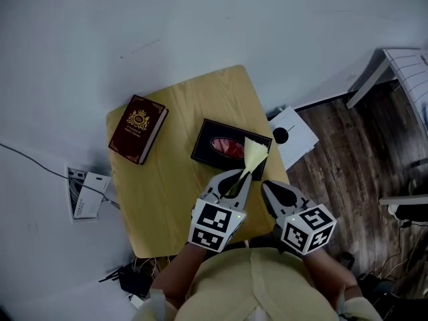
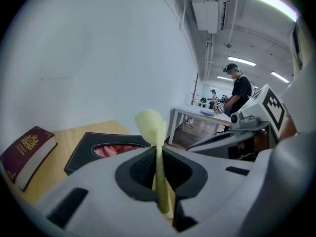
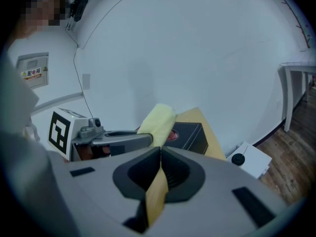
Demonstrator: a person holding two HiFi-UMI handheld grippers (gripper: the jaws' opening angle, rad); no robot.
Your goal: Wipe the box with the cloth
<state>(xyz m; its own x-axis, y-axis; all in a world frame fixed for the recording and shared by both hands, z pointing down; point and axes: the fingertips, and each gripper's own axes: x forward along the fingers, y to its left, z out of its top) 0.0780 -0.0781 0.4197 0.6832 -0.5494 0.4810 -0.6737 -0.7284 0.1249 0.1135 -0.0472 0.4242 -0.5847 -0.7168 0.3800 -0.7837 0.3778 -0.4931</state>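
Head view: cloth and left gripper cover the box at its near right corner; can't tell if the cloth touches it. Table near edge is hidden under the grippers and the person's torso. Book by the left corner has a gold crest, lettering too small to read. Wall label in right gripper view: red characters, not legible. Box lies flat, oval opening up, long axis across the table toward its right edge, right end almost at that edge. Left gripper is clamped on the pale yellow cloth, which sticks up out of the jaws over the box's right end. Right gripper jaws together, nothing in them, just beside the left.
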